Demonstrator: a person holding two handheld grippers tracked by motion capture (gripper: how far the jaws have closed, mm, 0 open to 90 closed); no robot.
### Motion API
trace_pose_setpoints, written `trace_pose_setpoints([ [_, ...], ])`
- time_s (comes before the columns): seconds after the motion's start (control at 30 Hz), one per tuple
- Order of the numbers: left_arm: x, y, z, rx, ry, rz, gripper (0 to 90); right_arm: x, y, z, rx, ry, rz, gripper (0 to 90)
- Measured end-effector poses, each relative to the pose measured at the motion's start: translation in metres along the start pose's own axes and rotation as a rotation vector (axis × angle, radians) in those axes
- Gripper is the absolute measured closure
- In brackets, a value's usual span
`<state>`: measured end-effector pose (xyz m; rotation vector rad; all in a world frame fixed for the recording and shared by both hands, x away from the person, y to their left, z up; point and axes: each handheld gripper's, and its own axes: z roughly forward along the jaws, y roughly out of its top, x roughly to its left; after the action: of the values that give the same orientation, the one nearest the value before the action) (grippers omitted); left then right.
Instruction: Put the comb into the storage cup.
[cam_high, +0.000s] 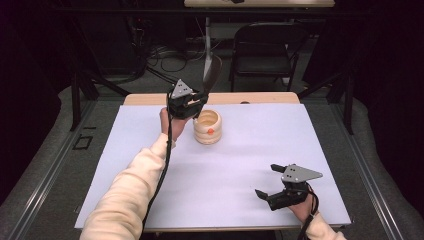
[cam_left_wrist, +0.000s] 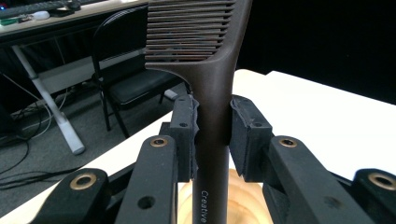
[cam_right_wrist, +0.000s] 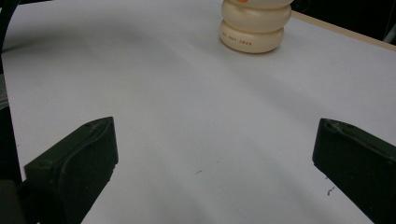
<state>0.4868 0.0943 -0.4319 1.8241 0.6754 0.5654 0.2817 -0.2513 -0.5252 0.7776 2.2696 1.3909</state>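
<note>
A cream ribbed holder (cam_high: 207, 127) with an orange dot stands on the white table sheet (cam_high: 150, 165), left of centre toward the back. My left gripper (cam_high: 196, 101) hovers at the holder's rim, shut on the handle of a dark brown slotted spatula (cam_high: 211, 74) that points up and away. In the left gripper view the pads (cam_left_wrist: 190, 135) press both sides of the spatula handle (cam_left_wrist: 214, 116), with the holder (cam_left_wrist: 247, 205) right below. My right gripper (cam_high: 267, 181) rests near the front right of the sheet, open and empty. The holder (cam_right_wrist: 256, 25) appears far ahead in the right gripper view.
A black folding chair (cam_high: 265, 47) and white desk legs stand on the floor behind the table. Cables lie on the floor back there. The wooden table edge (cam_high: 260, 97) shows beyond the sheet.
</note>
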Motion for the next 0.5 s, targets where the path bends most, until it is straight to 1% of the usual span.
trace_pose_setpoints([
  [0.1,-0.0015,-0.0001,0.0033,-0.005,-0.005,0.002,72.2,0.0001,0.0,-0.0001,0.0,0.0,0.001,0.0],
  [0.23,-0.0024,-0.0014,0.007,-0.017,-0.016,-0.01,72.2,0.0,-0.0001,-0.0002,0.001,-0.001,0.001,0.0],
  [0.43,-0.0021,-0.0034,0.0101,-0.029,-0.016,-0.019,72.2,0.0,-0.0001,-0.0005,0.001,-0.002,0.002,0.0],
  [0.5,-0.002,-0.0043,0.011,-0.035,-0.017,-0.029,72.2,0.0003,0.0,-0.0005,-0.001,-0.001,0.004,0.0],
])
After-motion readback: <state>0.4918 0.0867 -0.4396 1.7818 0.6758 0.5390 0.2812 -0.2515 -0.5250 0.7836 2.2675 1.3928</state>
